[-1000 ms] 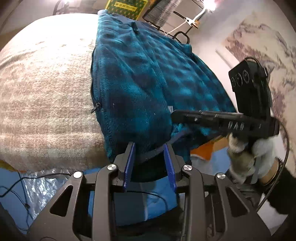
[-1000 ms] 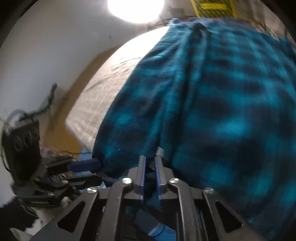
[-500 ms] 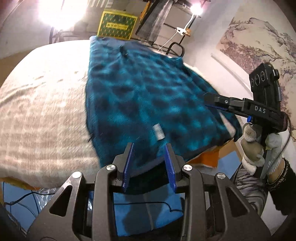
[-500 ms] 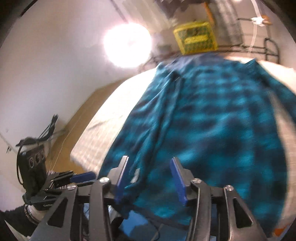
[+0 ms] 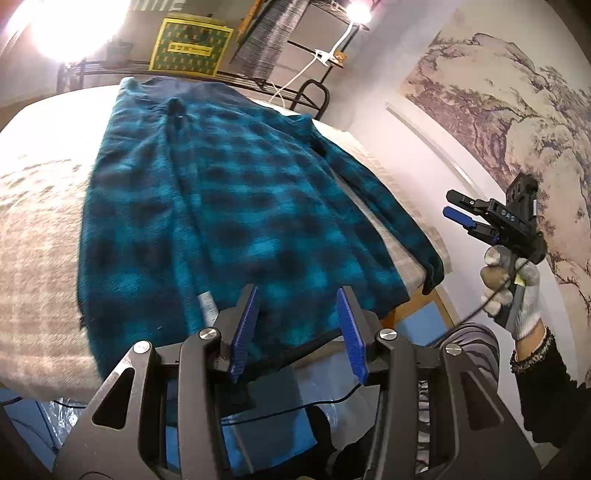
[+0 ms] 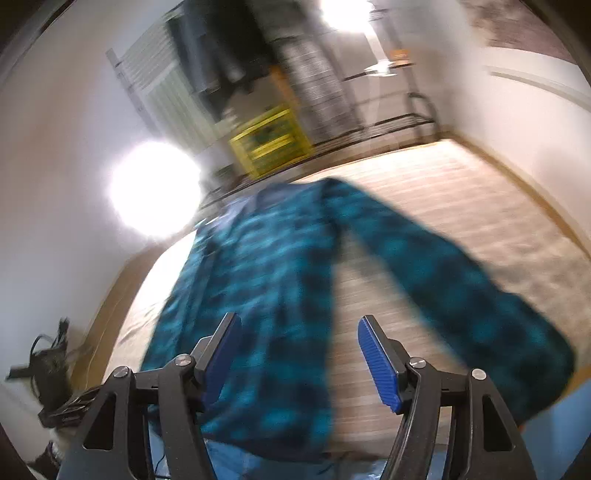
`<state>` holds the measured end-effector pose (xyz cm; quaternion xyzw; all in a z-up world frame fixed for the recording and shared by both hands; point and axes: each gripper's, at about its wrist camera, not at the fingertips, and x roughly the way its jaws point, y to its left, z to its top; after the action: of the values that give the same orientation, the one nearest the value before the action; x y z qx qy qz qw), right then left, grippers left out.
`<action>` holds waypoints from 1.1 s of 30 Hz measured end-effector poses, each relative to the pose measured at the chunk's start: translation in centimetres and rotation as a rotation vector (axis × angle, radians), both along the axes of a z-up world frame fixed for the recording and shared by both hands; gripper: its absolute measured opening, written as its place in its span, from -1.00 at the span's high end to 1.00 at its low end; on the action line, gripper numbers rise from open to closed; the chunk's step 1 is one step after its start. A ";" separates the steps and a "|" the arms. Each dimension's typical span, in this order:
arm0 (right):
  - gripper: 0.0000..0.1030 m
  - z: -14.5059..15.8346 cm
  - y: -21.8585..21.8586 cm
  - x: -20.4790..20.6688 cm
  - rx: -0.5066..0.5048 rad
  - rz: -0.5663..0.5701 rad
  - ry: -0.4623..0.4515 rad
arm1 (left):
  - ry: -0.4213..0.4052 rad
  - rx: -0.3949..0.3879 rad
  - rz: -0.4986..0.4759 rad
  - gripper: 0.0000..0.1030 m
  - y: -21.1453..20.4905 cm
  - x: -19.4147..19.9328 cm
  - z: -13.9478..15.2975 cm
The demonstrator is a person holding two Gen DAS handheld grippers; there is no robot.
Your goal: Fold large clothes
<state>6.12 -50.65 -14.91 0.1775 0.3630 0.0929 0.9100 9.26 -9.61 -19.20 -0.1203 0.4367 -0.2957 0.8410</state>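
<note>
Left gripper: jaws opening, nothing between the blue pads, poised above the near hem of the teal plaid fleece garment. Right gripper: jaws opening, empty, held off the garment's right side. The garment lies flat along the beige bed cover, one sleeve angled outward.

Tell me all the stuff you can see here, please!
jacket: one, teal and black check, spread flat on the bed, one sleeve along the bed's edge
bed: one, beige cover
box: one, yellow-green, on the rack behind the bed
lamps: two, bright white, behind the bed
wall picture: one, pale landscape
left gripper: black with blue pads, jaws opening, empty
right gripper: same colours, jaws opening, empty
glove: one, white, on the hand gripping the right gripper
</note>
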 end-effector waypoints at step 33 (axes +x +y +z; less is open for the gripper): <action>-0.16 -11.7 -20.0 1.8 -0.052 -0.239 0.295 | 0.055 0.023 -0.097 0.14 -5.9 1.2 -0.9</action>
<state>7.93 -70.65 -26.63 0.2074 0.4712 -0.0523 0.8557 10.47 -15.55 -20.14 -0.0974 0.4684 -0.3274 0.8148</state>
